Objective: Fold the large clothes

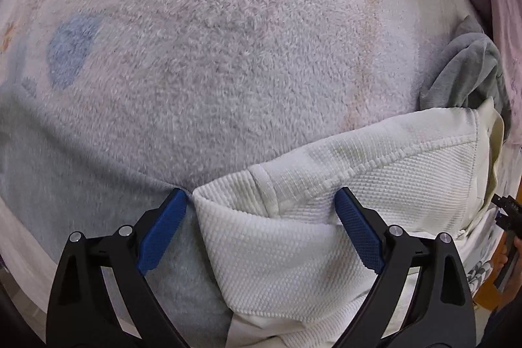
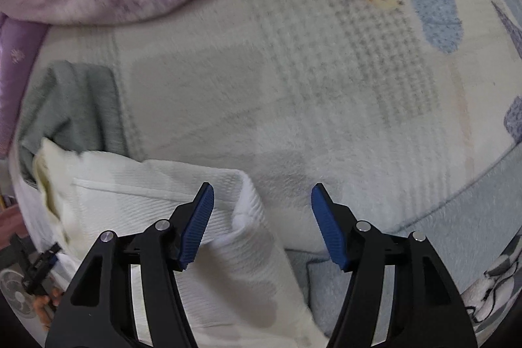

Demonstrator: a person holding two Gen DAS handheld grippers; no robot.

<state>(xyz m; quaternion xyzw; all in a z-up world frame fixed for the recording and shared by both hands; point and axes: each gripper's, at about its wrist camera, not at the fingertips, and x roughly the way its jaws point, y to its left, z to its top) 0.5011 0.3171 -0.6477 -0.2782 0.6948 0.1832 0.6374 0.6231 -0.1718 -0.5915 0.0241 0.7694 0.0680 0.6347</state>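
Below, white garment [image 1: 326,217] on fleece blanket [image 1: 228,54], both grippers' fingers [image 1: 164,234] spread.

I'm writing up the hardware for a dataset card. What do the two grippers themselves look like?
Both look alike. The left gripper and right gripper each have two black angular arms with triangular cut-outs and silver round pivot pins. Their fingers carry flat blue pads with a fine ribbed or cross-hatched grip texture, tapering to a pointed tip. No cables, markings or sleeves are visible on them.
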